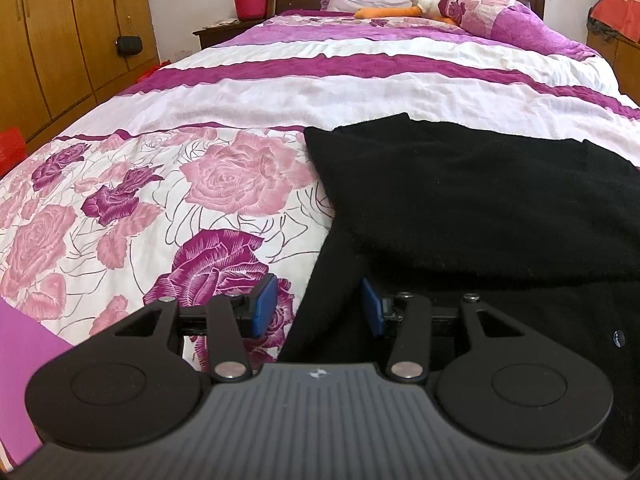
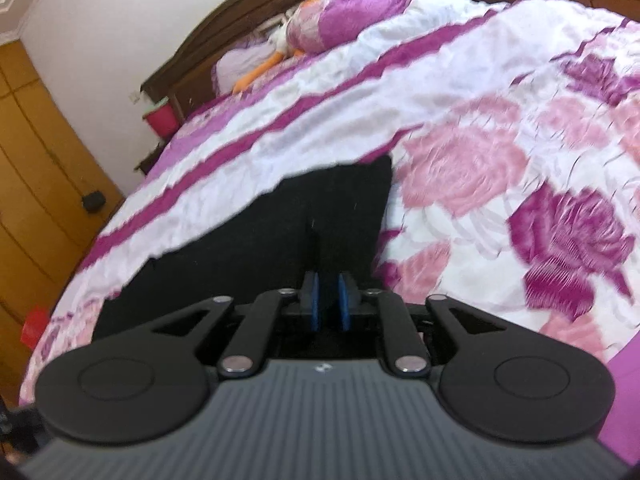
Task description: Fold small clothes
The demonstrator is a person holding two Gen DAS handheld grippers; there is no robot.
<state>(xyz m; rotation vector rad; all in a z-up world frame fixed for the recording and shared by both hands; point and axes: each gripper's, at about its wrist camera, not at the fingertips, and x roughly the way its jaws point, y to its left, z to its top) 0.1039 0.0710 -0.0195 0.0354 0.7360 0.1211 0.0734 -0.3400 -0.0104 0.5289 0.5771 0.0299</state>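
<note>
Because we are folding a small piece of clothing, we are keeping the black garment (image 1: 480, 208) spread out flat on the bed (image 1: 280, 92), where the soft flowered cover gives it room to lie smooth. It is lying near the foot of the bed, on the pink and purple roses, with one part already lying over another.

We are holding the left hand-held gripper (image 1: 318, 308) low over the near edge of the cloth. Its blue pads (image 1: 264, 308) are standing about half open, and nothing is pinched between them. One pad is sitting over the roses and the other over the black cloth, so we think we are lining it up to catch that edge.

We are pointing the right hand-held gripper (image 2: 328, 304) down at the black garment from the other side. Its pads are standing a little apart, with only a thin gap, and we are seeing dark cloth behind that gap. The picture is blurry there, so we cannot tell if any cloth is really between them.

A stuffed toy (image 1: 424, 2) is resting far off by the pillows, out of our way.
</note>
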